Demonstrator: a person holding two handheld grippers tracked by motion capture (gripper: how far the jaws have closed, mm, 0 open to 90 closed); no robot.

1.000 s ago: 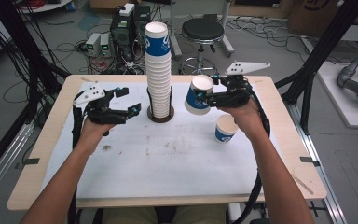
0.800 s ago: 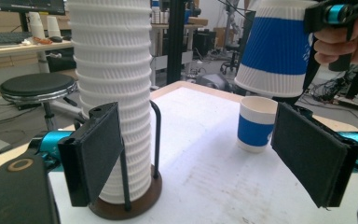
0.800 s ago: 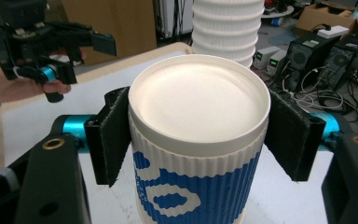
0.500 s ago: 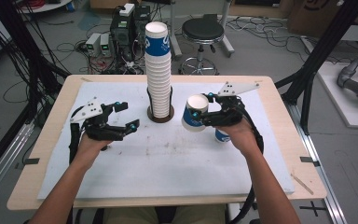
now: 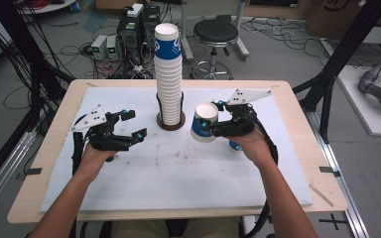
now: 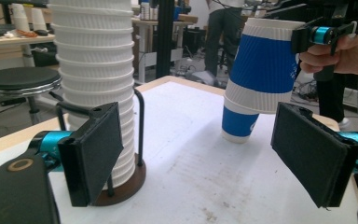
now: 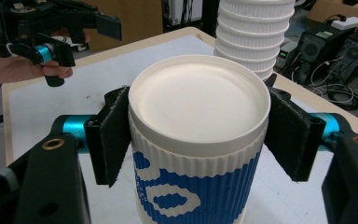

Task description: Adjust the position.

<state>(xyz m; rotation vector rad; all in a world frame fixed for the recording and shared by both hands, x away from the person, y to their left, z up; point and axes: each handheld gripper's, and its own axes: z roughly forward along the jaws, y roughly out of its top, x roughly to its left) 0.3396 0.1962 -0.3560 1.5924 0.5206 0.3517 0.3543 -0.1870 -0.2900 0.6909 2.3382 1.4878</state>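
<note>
Fingers of the right gripper clamped a blue-and-white cup above the bench, beside the cup stack; left gripper fingers stood wide apart, empty.

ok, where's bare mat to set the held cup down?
Free: the near half of the white mat between the forearms, and its left strip beyond the left tool. Crowded: around the cup stack and the standing cup under the right tool.

Even, bright indoor light is falling from overhead, casting only soft shadows. All views are looking slightly soft and grainy.
</note>
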